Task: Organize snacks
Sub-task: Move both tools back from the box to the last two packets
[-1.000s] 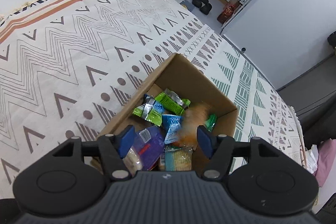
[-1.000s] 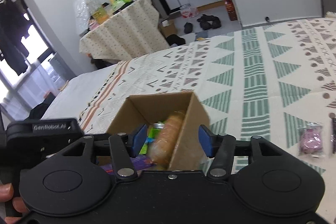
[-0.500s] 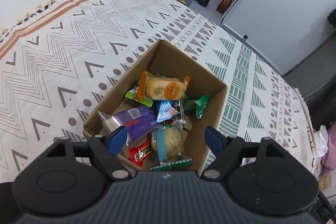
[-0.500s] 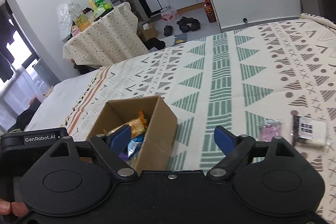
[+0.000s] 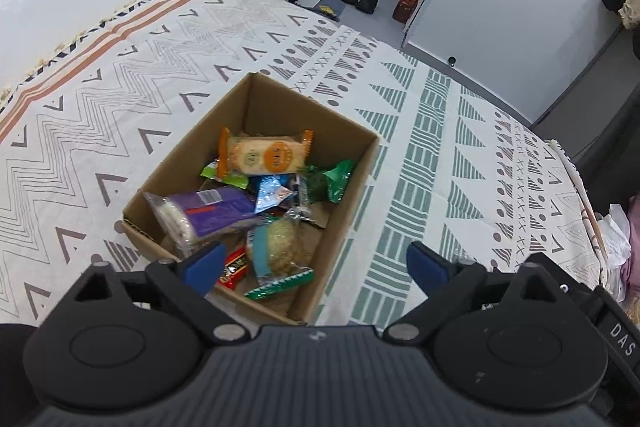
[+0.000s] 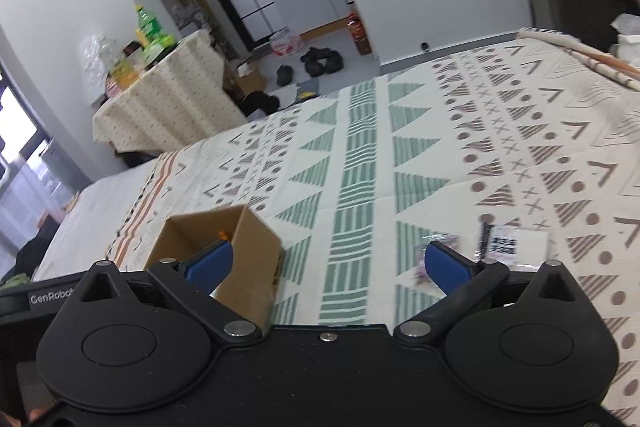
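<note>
Snacks still loose on the bedspread (image 6: 360,155) are what the coming move turns on, and they lie on the right gripper's (image 6: 330,261) side. Its jaws have just been opening and now stand spread wide with nothing between them. Just past its right-hand fingertip (image 6: 444,263) lies a small clear pouch (image 6: 438,241), partly hidden by that finger and blurred. Just beyond it, farther from the cardboard box (image 6: 252,259), is a white packet (image 6: 516,243) with a dark end and black print; its long axis appears to run across the view, roughly in line with the span of the jaws, so I judge the wrist would need to turn to close across its narrow side. Both sit well apart from the box, on its right.

The left gripper (image 5: 316,259) hangs over the box's (image 5: 360,163) near end, its jaws also freshly opened wide and empty. From the left wrist view the loose pieces are not visible, so the right hand looks nearer to them.

Inside the box, an orange-ended biscuit pack (image 5: 264,157) lies crosswise near the far wall. Nearer are green wrappers (image 5: 332,179), a blue sachet (image 5: 270,193), a purple-labelled pack (image 5: 204,211), a teal-edged rice cracker (image 5: 280,249) and a red bar (image 5: 234,269).
</note>
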